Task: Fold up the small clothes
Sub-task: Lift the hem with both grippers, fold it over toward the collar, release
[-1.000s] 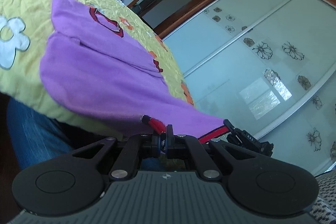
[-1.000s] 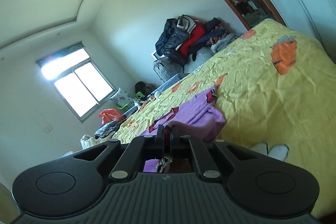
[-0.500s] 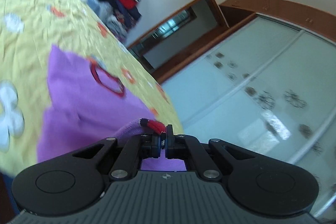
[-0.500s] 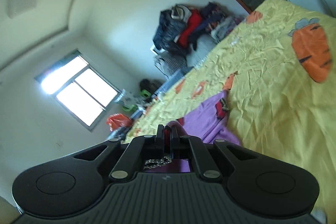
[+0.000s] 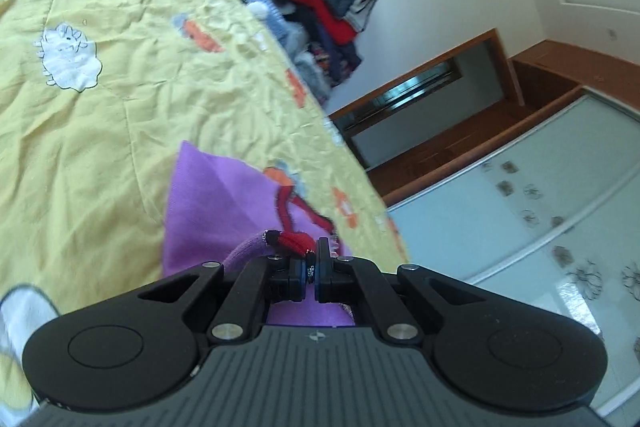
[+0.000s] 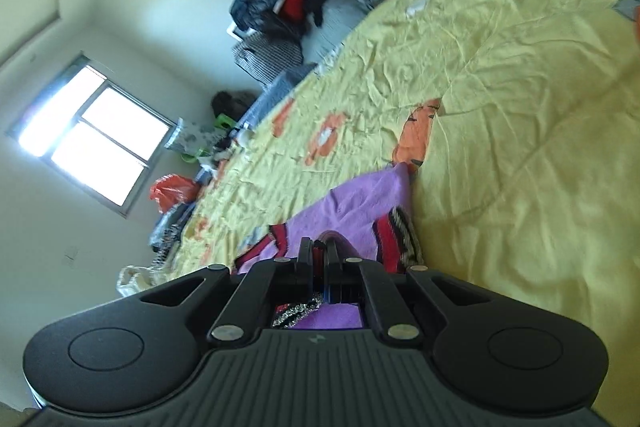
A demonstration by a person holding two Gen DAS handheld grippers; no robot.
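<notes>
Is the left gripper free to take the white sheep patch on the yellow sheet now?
Probably not: the left gripper is shut on the purple garment, and the sheep patch lies farther off across the sheet.

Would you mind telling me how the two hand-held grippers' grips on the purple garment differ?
The left hand-held gripper pinches red trim at the purple garment's edge; the right hand-held gripper clamps a red, striped-trim part. Left's view faces the wardrobe, right's the window. Both are shut on fabric.
</notes>
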